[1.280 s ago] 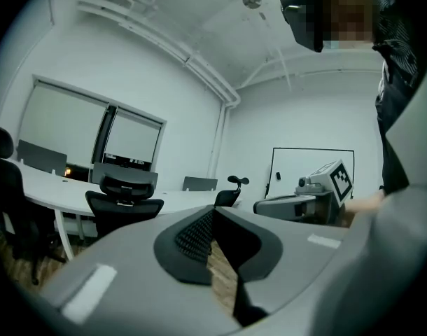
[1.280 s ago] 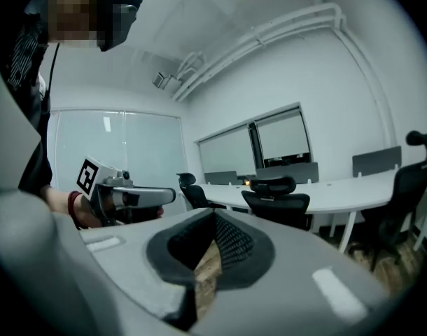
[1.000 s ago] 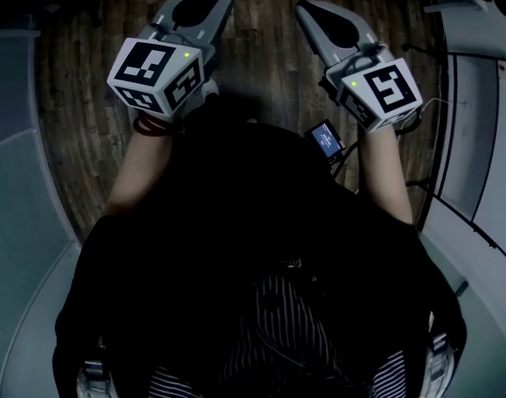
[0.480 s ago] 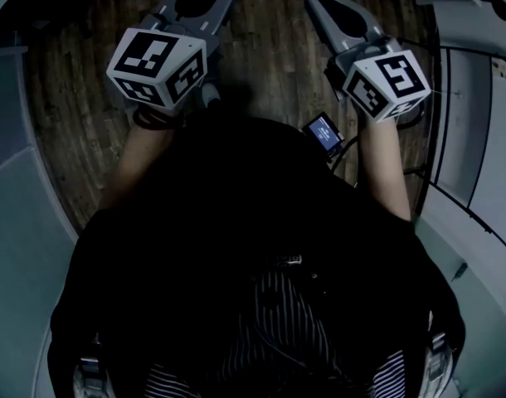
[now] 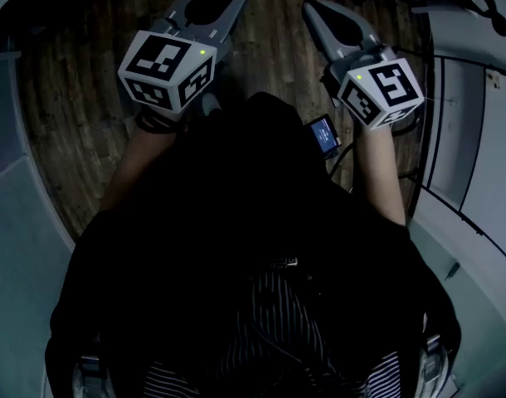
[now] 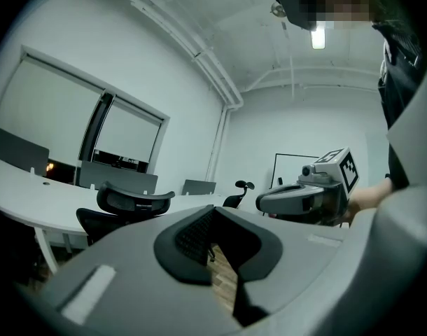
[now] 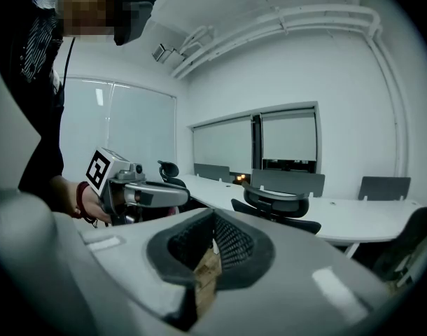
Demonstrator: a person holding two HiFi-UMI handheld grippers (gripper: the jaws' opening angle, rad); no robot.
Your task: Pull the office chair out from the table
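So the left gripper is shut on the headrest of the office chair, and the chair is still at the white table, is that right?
Not quite. The left gripper is shut, but on nothing: the left gripper view shows its jaws together and empty, with the office chair standing well apart from them. The chair is still at the white table.

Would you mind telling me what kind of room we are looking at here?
Most likely an office meeting room: a long white table with black office chairs at it, blinds over the windows, and what looks like a whiteboard by the far wall.
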